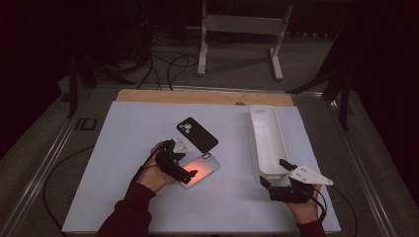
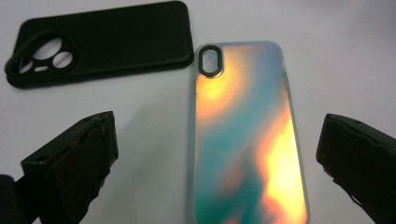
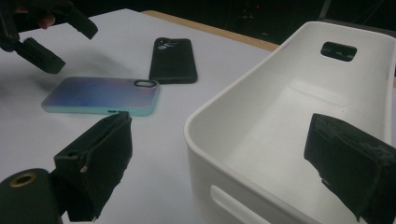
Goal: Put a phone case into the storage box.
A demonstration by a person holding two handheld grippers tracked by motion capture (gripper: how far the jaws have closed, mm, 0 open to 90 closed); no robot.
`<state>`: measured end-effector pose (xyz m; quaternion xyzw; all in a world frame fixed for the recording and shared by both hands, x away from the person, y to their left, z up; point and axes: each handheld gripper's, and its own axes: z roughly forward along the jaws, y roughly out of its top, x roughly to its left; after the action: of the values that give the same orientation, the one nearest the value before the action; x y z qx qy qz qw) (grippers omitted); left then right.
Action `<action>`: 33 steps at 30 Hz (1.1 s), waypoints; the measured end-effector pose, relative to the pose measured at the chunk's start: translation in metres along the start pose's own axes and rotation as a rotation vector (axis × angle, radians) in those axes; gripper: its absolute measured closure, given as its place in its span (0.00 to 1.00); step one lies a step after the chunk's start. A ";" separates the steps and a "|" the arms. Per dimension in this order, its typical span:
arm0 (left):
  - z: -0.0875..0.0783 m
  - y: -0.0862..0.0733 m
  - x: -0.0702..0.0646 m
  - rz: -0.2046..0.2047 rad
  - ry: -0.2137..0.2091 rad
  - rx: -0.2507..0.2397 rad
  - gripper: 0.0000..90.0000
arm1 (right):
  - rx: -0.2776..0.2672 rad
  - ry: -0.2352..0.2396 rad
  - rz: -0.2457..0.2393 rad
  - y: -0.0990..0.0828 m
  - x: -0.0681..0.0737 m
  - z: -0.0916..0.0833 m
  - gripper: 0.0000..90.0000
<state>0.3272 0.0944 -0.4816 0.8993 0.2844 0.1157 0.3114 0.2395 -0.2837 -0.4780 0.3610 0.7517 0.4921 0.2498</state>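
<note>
Dark room, white tabletop (image 1: 123, 197) lit from above. Left tool (image 1: 174, 162) has its jaws spread wide and hangs low over the iridescent phone case (image 1: 201, 169), which lies flat, back up, camera cutout toward the far end. In the left gripper view the case (image 2: 247, 140) sits off-centre between the jaws, nearer the right one. Black phone case (image 1: 197, 134) lies just beyond it, apart, not touching. Right tool (image 1: 279, 178) is also wide open, idle at the near end of the white bin (image 1: 267, 140), which looks empty. My read: step is grabbing the iridescent case. I'd shift right to centre it, drop until both jaws straddle the long edges, close across the width, and keep clear of the black case.
</note>
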 end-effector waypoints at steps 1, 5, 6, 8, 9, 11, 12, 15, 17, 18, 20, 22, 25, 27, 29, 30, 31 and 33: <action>0.002 0.000 0.000 0.001 0.001 0.008 0.00 | 0.001 0.000 -0.002 0.000 0.000 0.000 0.08; 0.008 0.001 -0.001 0.000 -0.001 0.035 0.00 | 0.001 -0.001 0.000 0.000 0.000 0.000 0.08; 0.010 0.002 -0.002 0.005 -0.001 0.043 0.00 | 0.001 -0.001 0.000 0.000 0.000 0.000 0.08; 0.013 0.003 -0.003 0.005 -0.005 0.055 0.00 | 0.002 -0.003 -0.004 0.000 0.000 0.000 0.08; 0.014 0.003 -0.003 0.004 -0.004 0.060 0.00 | 0.002 -0.003 -0.004 0.000 0.000 0.000 0.08; 0.016 0.005 -0.004 0.000 -0.006 0.068 0.00 | 0.003 -0.005 -0.004 0.000 0.000 0.000 0.08; 0.017 0.005 -0.004 -0.002 -0.004 0.073 0.00 | 0.003 -0.006 -0.004 0.000 0.000 0.000 0.08; 0.020 0.006 -0.006 0.001 -0.010 0.084 0.00 | 0.004 -0.008 -0.002 0.000 0.000 0.000 0.08; 0.022 0.007 -0.007 0.005 -0.013 0.085 0.00 | 0.002 -0.009 0.002 0.000 0.000 0.000 0.08; 0.023 0.007 -0.008 0.005 -0.015 0.085 0.00 | 0.003 -0.009 -0.002 0.000 0.000 0.000 0.08; 0.025 0.007 -0.008 0.003 -0.019 0.091 0.00 | 0.004 -0.010 -0.001 0.000 0.000 0.000 0.08; 0.028 0.007 -0.010 0.006 -0.026 0.101 0.00 | 0.003 -0.012 -0.002 0.000 0.000 -0.001 0.08; 0.032 0.006 -0.012 0.007 -0.040 0.117 0.00 | 0.001 -0.013 0.001 0.000 0.000 -0.001 0.08; 0.034 0.006 -0.012 0.004 -0.041 0.130 0.00 | -0.001 -0.014 0.000 0.000 -0.001 -0.001 0.08; 0.036 0.006 -0.012 0.001 -0.044 0.145 0.00 | 0.000 -0.015 -0.001 0.000 -0.001 -0.001 0.08; 0.037 0.005 -0.012 0.006 -0.047 0.153 0.00 | 0.000 -0.016 0.000 0.000 -0.001 -0.001 0.08; 0.037 0.005 -0.013 0.007 -0.048 0.160 0.00 | 0.000 -0.016 -0.002 0.000 -0.001 -0.001 0.08; 0.039 0.005 -0.014 0.009 -0.053 0.169 0.00 | 0.000 -0.017 0.000 0.000 -0.001 -0.001 0.08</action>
<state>0.3331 0.0645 -0.5092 0.9265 0.2806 0.0690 0.2412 0.2391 -0.2849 -0.4777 0.3651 0.7496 0.4890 0.2562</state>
